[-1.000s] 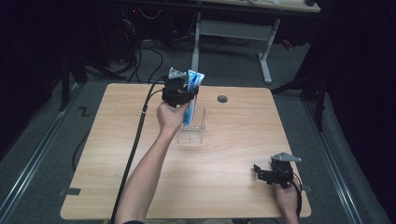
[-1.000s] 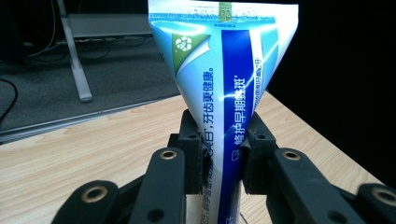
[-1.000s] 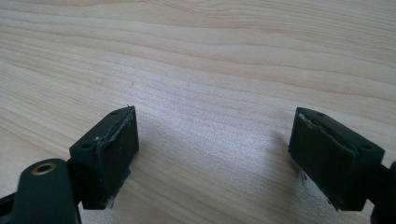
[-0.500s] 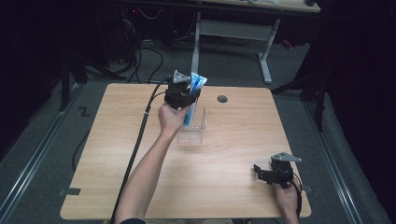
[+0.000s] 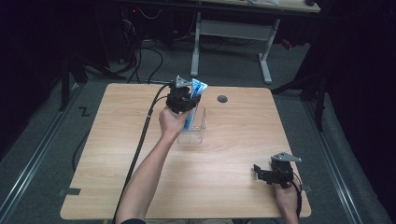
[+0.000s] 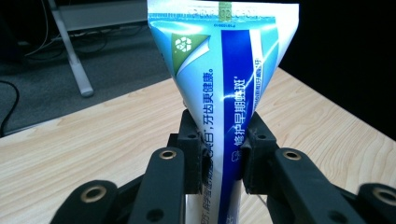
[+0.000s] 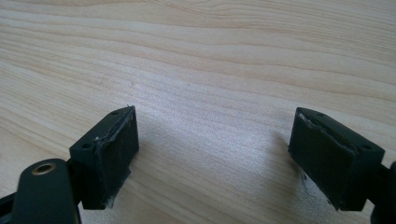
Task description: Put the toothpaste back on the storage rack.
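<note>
A blue and white toothpaste tube (image 6: 224,79) stands upright with its crimped end up, and my left gripper (image 6: 221,154) is shut on its middle. In the high view the left gripper (image 5: 183,99) holds the tube (image 5: 193,100) over a clear plastic box (image 5: 196,130) at the table's middle back; the tube's lower end reaches down into the box. My right gripper (image 5: 274,175) rests near the table's front right corner. In its own view the right gripper (image 7: 212,154) is open, with only bare wood between the jaws.
The wooden table (image 5: 116,154) has a round cable hole (image 5: 222,99) near its back edge. Beyond the table lie a grey floor, cables and a white desk frame (image 5: 233,32). A black cable (image 5: 140,140) trails from the left gripper across the table.
The left gripper and tube have shifted very slightly; the right gripper has stayed put.
</note>
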